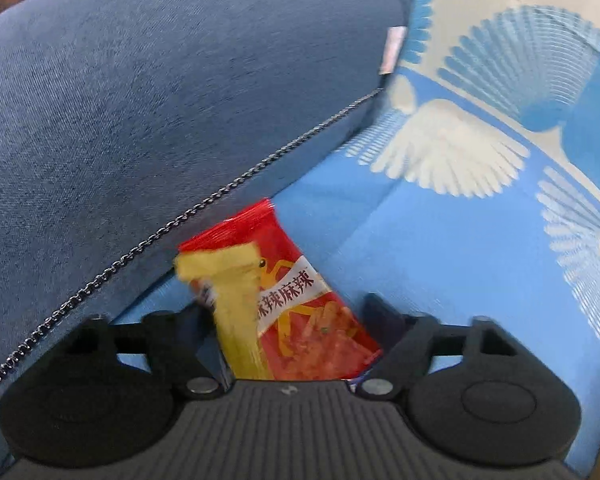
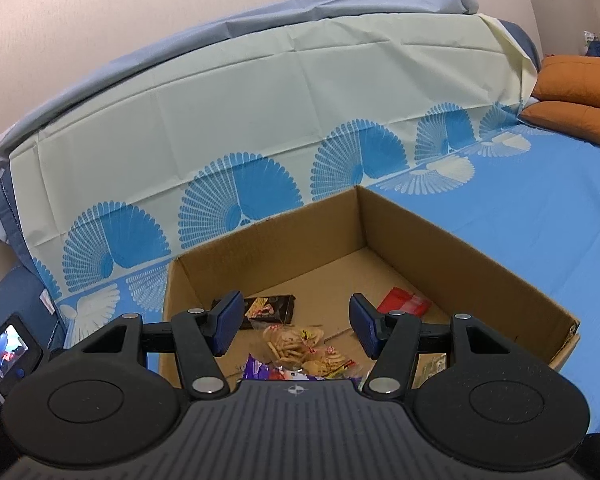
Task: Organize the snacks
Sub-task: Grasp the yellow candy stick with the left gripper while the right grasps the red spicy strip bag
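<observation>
In the left wrist view, a red snack packet (image 1: pixel 300 300) with white Chinese lettering and a yellow snack packet (image 1: pixel 235 312) in front of it stand between the fingers of my left gripper (image 1: pixel 287 320), which is closed on them above the blue bed sheet. In the right wrist view, my right gripper (image 2: pixel 291 328) is open and empty, hovering over an open cardboard box (image 2: pixel 480 256). In the box lie a black packet (image 2: pixel 269 307), a red packet (image 2: pixel 404 301), a clear bag of biscuits (image 2: pixel 300 346) and a purple packet (image 2: pixel 259 370).
A dark blue cushion (image 1: pixel 159 100) with a zip chain fills the left of the left wrist view, close to the packets. The box sits on a blue bed sheet (image 2: pixel 540 224). A cream and blue patterned cover (image 2: pixel 259 120) rises behind. Orange pillows (image 2: pixel 580 92) lie far right.
</observation>
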Demonstrator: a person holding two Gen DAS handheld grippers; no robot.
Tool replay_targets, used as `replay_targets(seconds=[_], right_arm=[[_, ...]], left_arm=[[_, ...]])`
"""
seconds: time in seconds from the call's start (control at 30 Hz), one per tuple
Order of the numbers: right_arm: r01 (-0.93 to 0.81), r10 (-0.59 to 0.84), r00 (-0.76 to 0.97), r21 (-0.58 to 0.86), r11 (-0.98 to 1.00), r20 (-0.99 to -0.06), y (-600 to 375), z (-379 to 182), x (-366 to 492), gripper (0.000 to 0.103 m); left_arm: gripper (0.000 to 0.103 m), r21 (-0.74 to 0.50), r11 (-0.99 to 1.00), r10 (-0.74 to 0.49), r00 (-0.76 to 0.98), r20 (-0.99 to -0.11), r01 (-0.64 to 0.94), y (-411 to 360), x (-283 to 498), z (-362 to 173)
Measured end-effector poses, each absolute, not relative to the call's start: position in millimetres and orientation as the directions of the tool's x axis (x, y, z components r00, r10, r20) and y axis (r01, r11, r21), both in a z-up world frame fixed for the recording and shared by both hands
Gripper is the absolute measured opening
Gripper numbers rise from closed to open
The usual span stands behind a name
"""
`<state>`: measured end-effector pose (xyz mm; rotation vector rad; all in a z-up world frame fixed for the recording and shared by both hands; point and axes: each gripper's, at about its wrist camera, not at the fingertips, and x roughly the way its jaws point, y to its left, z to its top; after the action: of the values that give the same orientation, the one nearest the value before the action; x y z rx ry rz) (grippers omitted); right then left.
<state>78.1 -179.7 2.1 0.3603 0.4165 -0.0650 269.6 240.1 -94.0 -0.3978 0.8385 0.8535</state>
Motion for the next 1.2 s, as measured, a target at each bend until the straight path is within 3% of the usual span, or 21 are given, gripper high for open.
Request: replay_targets(seconds=[0.17,0.3,0.63,0.7,0.77,1.0,1.03,1.13,1.17,1.2], right_arm=[[0.132,0.016,0.911,0.327,0.936,-0.412,-176.7,1.4,78.4,0.06],[0.134,0.006,0.912,0.312,0.94,-0.41,-173.8,1.1,77.4,0.06],[0.106,-0.021,0.936,0.224,0.969,-0.351,-158.7,4.6,64.4,0.06],[0.089,-0.014,0.943,0.21,0.974,-0.333,-155.1,7.0,59.2,0.06],[0.069,-0.006,0.95,0.192,0.979,-0.312,-150.9,8.7,53.2,0.06],[-0.006,0.051,0.953,0.15,0.989,-0.298,-137.1,7.0,30.3,0.061],[-0.023,0.065,0.953,0.144,0.989,-0.295,-134.1,7.0,26.6,0.061],[-0.096,0.126,0.952,0.119,0.988,-0.277,-123.2,7.4,14.4,0.061],[-0.124,0.15,0.951,0.111,0.986,-0.269,-119.3,7.6,10.0,0.062],[-0.147,0.17,0.95,0.104,0.984,-0.264,-115.3,8.4,7.0,0.064]], left_arm=[[0.054,-0.02,0.683,0.42,0.415,-0.807,-0.731,229.3,251.1,-85.8],[0.052,-0.07,0.729,0.331,0.44,-0.835,-0.681,221.4,218.6,-81.3],[0.052,-0.223,0.881,-0.018,0.441,-0.897,-0.417,175.2,103.6,-74.1],[0.06,-0.251,0.901,-0.084,0.427,-0.901,-0.353,168.5,85.0,-75.6],[0.065,-0.261,0.919,-0.111,0.44,-0.891,-0.296,167.9,69.9,-70.8],[0.064,-0.292,0.945,-0.211,0.411,-0.887,-0.145,178.5,41.2,-66.4],[0.061,-0.28,0.951,-0.205,0.412,-0.888,-0.131,178.1,41.6,-66.3],[0.042,-0.243,0.962,-0.185,0.357,-0.916,-0.126,173.9,55.3,-75.0],[0.02,-0.233,0.963,-0.176,0.337,-0.925,-0.136,173.8,58.3,-77.6],[0.016,-0.233,0.962,-0.176,0.324,-0.929,-0.145,175.3,59.7,-78.2]])
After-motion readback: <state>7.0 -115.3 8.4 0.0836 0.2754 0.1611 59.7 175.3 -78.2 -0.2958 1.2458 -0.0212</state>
